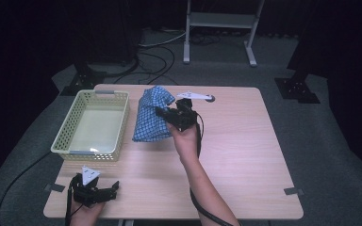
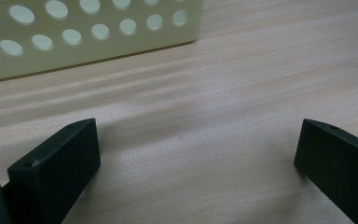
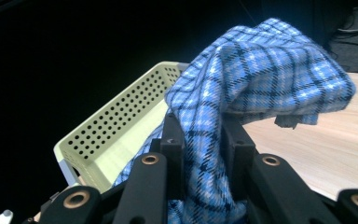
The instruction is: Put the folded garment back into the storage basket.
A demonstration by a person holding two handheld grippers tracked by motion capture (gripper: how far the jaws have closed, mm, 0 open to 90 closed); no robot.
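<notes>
A blue checked cloth [image 1: 151,115] hangs bunched above the table, just right of a pale yellow perforated basket [image 1: 70,123]. My right gripper [image 1: 162,113] is shut on the cloth [image 3: 256,79]; in the right gripper view the fabric is pinched between the two black jaws and drapes over them, with the basket [image 3: 121,121] behind on the left. My left gripper [image 1: 107,190] rests near the table's front left edge, open, with bare wood between its jaws [image 2: 198,158]. The basket's wall [image 2: 84,32] stands ahead of it.
The wooden table [image 1: 245,141] has free room on its right half. Tape marks sit at the front corners [image 1: 293,191]. A small dark round object [image 1: 209,98] lies near the far edge. Beyond the table stand a metal frame [image 1: 219,28] and floor cables.
</notes>
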